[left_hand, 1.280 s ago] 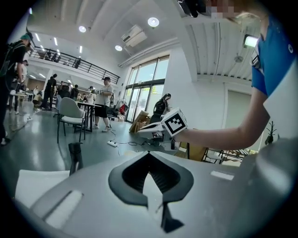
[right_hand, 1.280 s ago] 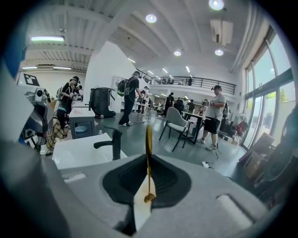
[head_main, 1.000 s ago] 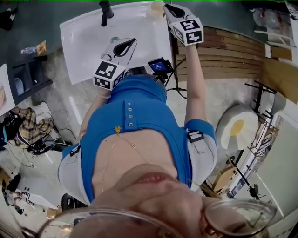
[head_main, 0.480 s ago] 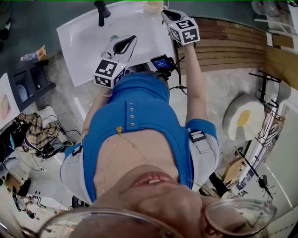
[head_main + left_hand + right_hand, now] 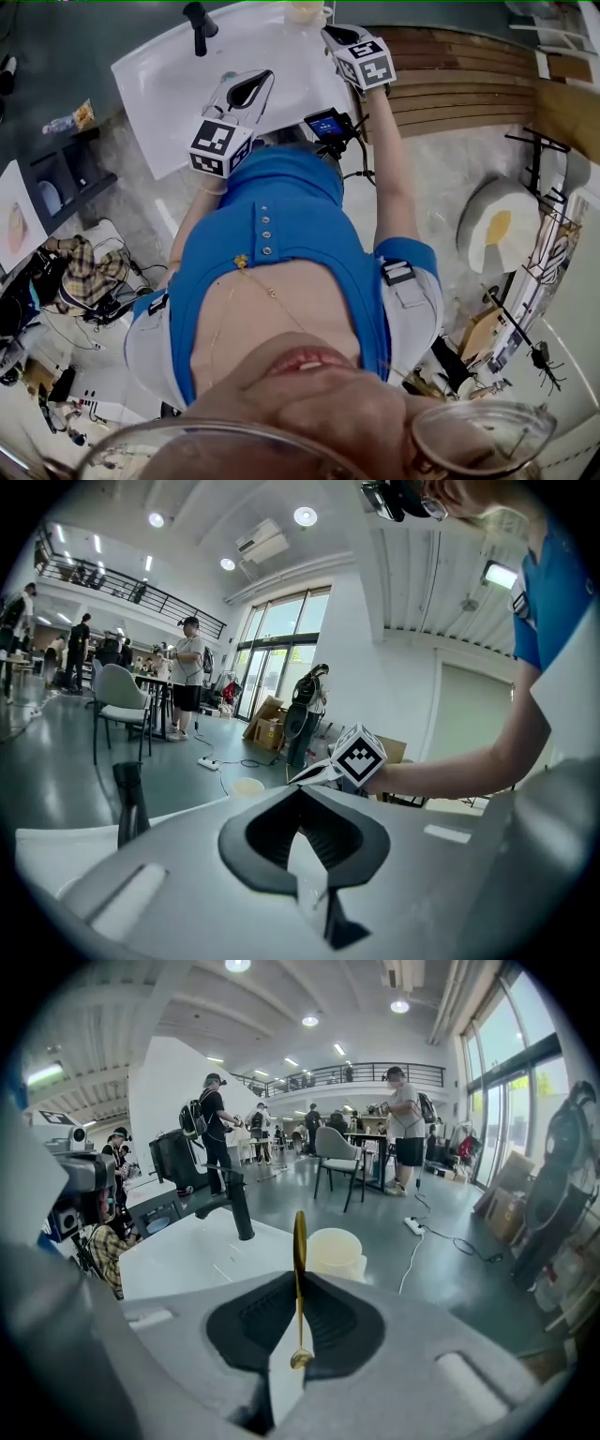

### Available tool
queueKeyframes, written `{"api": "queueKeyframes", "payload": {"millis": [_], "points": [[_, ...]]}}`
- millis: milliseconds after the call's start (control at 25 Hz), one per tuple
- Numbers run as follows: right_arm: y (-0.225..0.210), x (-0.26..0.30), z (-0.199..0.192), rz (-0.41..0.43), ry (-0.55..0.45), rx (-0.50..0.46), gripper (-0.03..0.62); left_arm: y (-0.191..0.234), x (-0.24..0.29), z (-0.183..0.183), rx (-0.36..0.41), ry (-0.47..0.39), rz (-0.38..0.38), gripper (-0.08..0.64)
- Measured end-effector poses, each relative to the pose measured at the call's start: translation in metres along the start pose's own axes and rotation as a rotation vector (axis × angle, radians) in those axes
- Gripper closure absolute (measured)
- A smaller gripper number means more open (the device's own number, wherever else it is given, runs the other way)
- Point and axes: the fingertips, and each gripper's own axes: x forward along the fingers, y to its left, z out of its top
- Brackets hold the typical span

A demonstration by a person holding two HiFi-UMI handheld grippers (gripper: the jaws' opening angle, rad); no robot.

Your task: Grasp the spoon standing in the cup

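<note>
Head view: holding both grippers out over a white sink (image 5: 169, 84) with a black tap (image 5: 199, 23). Hovering the left gripper (image 5: 265, 82) above the basin and parking the right gripper (image 5: 330, 33) just beside a pale cup (image 5: 307, 11) at the far edge. Not seeing any spoon from up here, too small to pick out.

Left gripper view: pressing the fingers (image 5: 328, 832) together at the tips, pinching nothing at all. Looking across the sink toward the tap and the cup, with the right gripper to the right of the cup.

Right gripper view: clamping the fingers (image 5: 333, 1321) tight on a gold spoon (image 5: 298, 1279), holding it upright and edge-on, its small end hanging free toward the camera. Seeing the cup just behind the fingertips and the tap off to the left.
</note>
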Motion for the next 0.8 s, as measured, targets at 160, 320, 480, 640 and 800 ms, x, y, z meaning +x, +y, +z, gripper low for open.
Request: {"api": "queueKeyframes", "payload": {"millis": [160, 320, 480, 640, 800], "points": [[-0.002, 0.004, -0.008, -0.003, 0.021, 0.014, 0.571, 0.001, 0.001, 0.000, -0.001, 0.002, 0.000, 0.560], [-0.006, 0.011, -0.020, -0.005, 0.051, 0.038, 0.571, 0.003, 0.002, 0.001, -0.002, 0.003, 0.004, 0.560], [-0.007, 0.019, -0.030, -0.007, 0.069, 0.061, 0.571, 0.007, 0.002, 0.001, -0.004, 0.004, 0.010, 0.560], [-0.013, 0.027, -0.034, -0.024, 0.072, 0.090, 0.574, 0.010, 0.002, 0.001, -0.009, 0.003, 0.019, 0.560], [-0.014, 0.043, -0.042, -0.021, 0.090, 0.112, 0.580, 0.014, 0.002, 0.001, -0.014, 0.002, 0.030, 0.560]]}}
